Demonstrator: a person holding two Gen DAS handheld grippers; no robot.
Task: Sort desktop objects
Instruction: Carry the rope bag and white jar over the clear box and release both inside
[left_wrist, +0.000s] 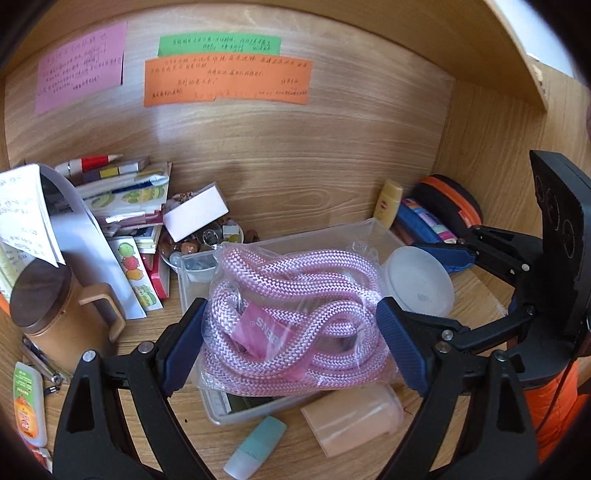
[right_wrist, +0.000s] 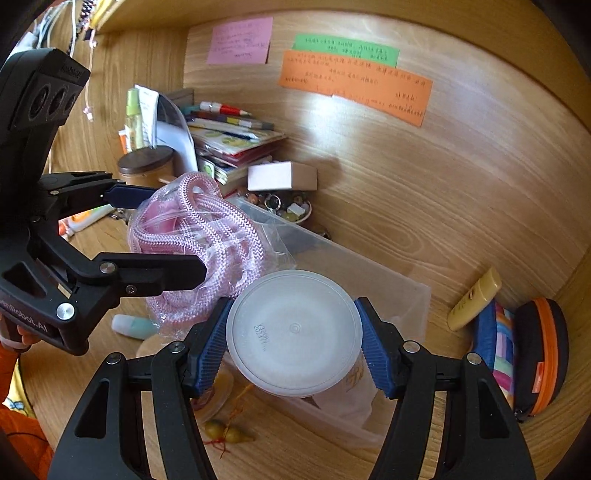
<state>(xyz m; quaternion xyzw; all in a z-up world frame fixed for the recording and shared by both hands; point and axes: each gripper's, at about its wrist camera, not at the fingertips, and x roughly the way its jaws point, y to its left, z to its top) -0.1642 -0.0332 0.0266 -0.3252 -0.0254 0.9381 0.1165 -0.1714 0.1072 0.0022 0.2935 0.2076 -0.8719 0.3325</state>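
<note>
Rope bag (left_wrist: 291, 321) between left claw (left_wrist: 291, 332) pads

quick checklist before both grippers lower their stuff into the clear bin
1. Left gripper clamped on the bagged pink rope: ok.
2. Right gripper clamped on the lidded plastic cup: ok.
3. Clear plastic bin below both loads: ok.
4. Room left in the bin: cannot tell, loads hide it.
5. Grippers apart from each other: ok, but close.

Wood desk (left_wrist: 314, 192), back panel w/ paper notes (left_wrist: 227, 83)
</note>
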